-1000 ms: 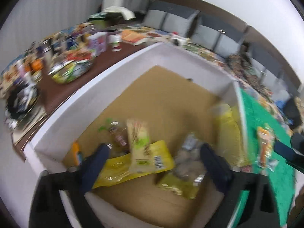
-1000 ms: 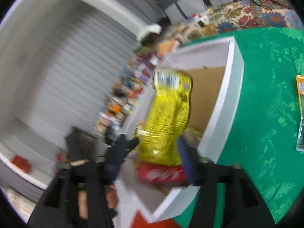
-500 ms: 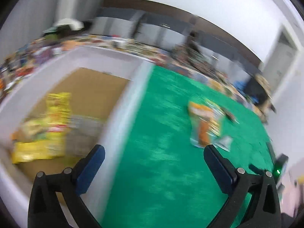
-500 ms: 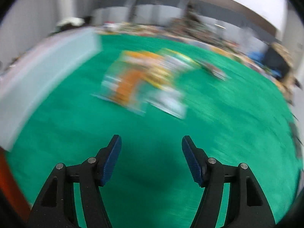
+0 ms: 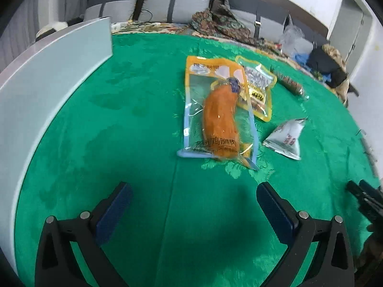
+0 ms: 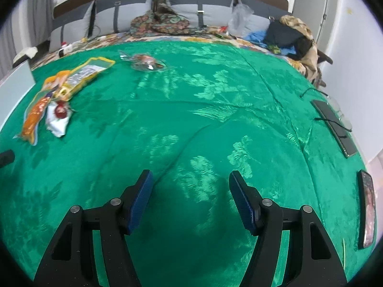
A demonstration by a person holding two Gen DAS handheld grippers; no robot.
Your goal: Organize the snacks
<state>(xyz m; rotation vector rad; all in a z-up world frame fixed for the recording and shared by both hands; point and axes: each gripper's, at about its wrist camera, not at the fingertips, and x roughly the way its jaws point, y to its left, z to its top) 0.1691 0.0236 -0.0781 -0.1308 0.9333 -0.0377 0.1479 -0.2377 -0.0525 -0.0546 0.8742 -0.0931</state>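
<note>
Both grippers are now hovering over green cloth (image 5: 134, 119), away from the box; open, empty fingers (image 5: 112, 212) are facing the glossy orange sausage pouch (image 5: 219, 114) lying ahead.

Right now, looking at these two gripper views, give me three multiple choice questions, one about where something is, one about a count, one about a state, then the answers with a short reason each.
1. Where does the silver packet lie relative to the orange chicken pouch in the left wrist view?
A. To its right
B. To its left
C. On top of it

2. How many snack packs lie on the green cloth in the left wrist view?
A. Two
B. Four
C. Seven

3. What is the state of the right gripper?
A. Shut on a packet
B. Open and empty
C. Shut with nothing in it

Answers:
1. A, the packet sits right of the pouch's lower end.
2. B, there are the pouch, the yellow pack partly under it, the brown stick and the silver packet.
3. B, its jaws stand apart with only cloth between them.
</note>
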